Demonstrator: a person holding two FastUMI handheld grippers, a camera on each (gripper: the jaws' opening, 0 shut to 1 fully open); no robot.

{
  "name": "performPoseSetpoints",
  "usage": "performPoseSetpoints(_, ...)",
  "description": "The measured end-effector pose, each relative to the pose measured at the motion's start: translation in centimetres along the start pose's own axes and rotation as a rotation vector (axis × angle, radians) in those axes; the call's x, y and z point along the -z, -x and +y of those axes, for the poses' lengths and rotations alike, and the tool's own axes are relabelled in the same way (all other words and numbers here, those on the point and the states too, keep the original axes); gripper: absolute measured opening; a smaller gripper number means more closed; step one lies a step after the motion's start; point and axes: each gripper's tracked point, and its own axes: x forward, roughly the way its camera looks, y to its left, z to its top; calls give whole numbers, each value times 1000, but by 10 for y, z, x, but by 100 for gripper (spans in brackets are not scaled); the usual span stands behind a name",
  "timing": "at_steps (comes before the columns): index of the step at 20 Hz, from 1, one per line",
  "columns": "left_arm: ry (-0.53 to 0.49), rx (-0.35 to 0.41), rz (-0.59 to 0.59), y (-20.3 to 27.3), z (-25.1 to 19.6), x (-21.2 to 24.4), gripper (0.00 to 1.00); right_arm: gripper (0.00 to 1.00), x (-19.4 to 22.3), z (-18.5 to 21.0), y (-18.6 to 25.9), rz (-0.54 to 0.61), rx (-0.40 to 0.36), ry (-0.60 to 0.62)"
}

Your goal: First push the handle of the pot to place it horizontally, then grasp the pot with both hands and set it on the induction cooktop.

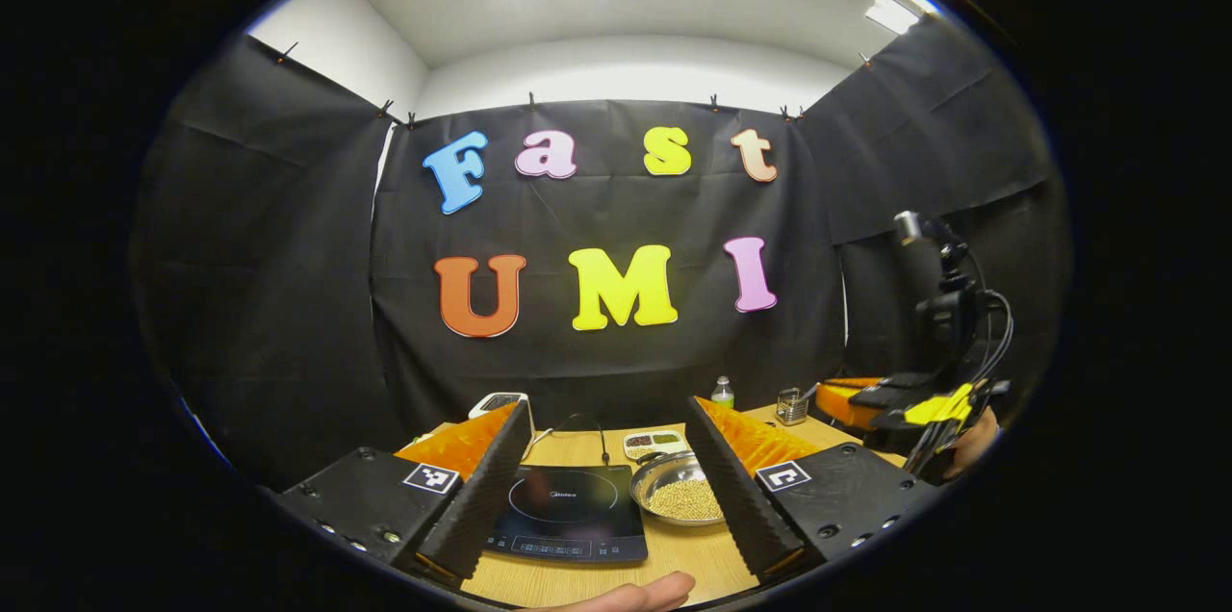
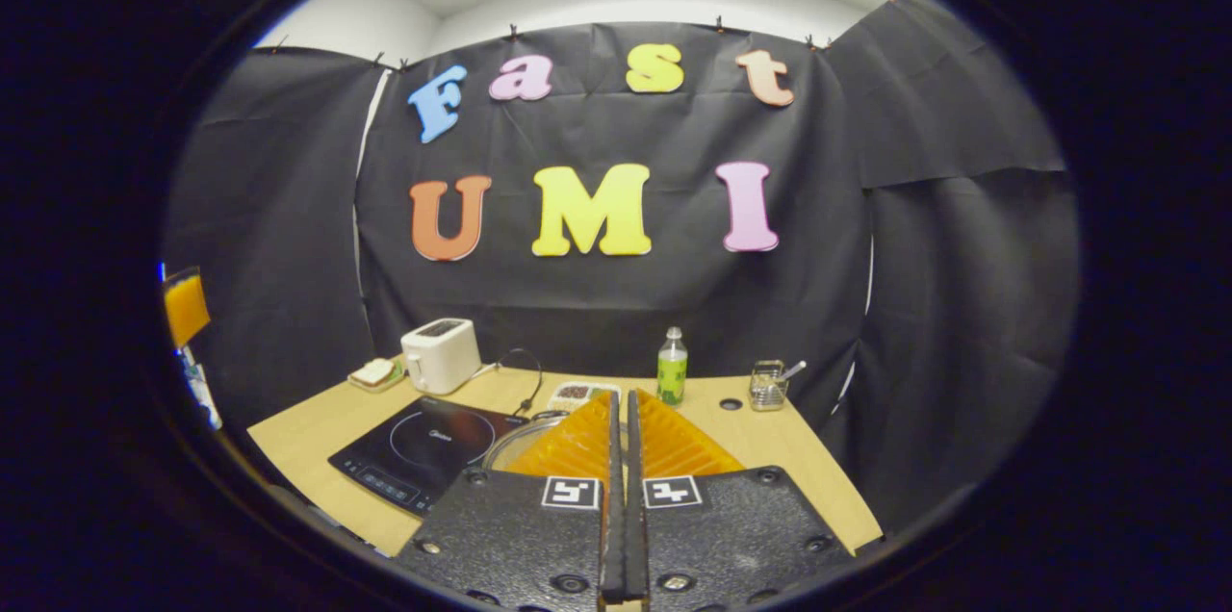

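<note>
Presently the left gripper (image 1: 606, 472) hangs spread wide above the bench's near edge — framing the pot (image 1: 681, 489) beside the induction cooktop (image 1: 566, 514); the right gripper (image 2: 624, 458), clenched empty, suits pushing — handle unseen.

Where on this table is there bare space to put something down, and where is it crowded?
The induction cooktop has a bare glass top. The table is bare wood on its right part, in front of the green bottle and wire holder. The left corner before the toaster is bare too. It is crowded between cooktop and pot, near the small dish.
</note>
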Motion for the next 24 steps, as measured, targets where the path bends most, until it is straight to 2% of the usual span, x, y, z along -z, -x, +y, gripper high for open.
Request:
performPoseSetpoints(2,-10,-2,2,2,0,2,96,3,18,7,-9,53,-15,12)
performPoseSetpoints(4,-13,-3,2,3,1,1,96,1,35,3,-19,98,12,6)
performPoseSetpoints(5,-12,-3,1,3,1,1,96,4,42,-1,-23,118,37,-1)
performPoseSetpoints(9,-6,-21,-1,3,9,1,96,4,82,0,-41,242,35,-33)
performPoseSetpoints(11,-3,-26,1,3,11,1,96,0,106,-3,-49,315,41,-27)
performPoseSetpoints(12,-3,-25,5,4,10,3,96,4,116,0,-51,343,31,-32)
performPoseSetpoints(14,-3,-23,11,3,10,4,96,1,136,3,-54,396,21,-25)
performPoseSetpoints(17,-3,-20,15,3,9,5,96,4,160,15,-52,458,-23,-27)
performPoseSetpoints(18,-2,-20,15,3,8,4,96,1,164,20,-52,470,-46,-26)
performPoseSetpoints(19,-3,-18,17,2,7,5,96,4,171,22,-52,484,-53,-20)
performPoseSetpoints(24,-10,-18,18,1,6,6,96,4,201,39,-52,571,-105,-4)
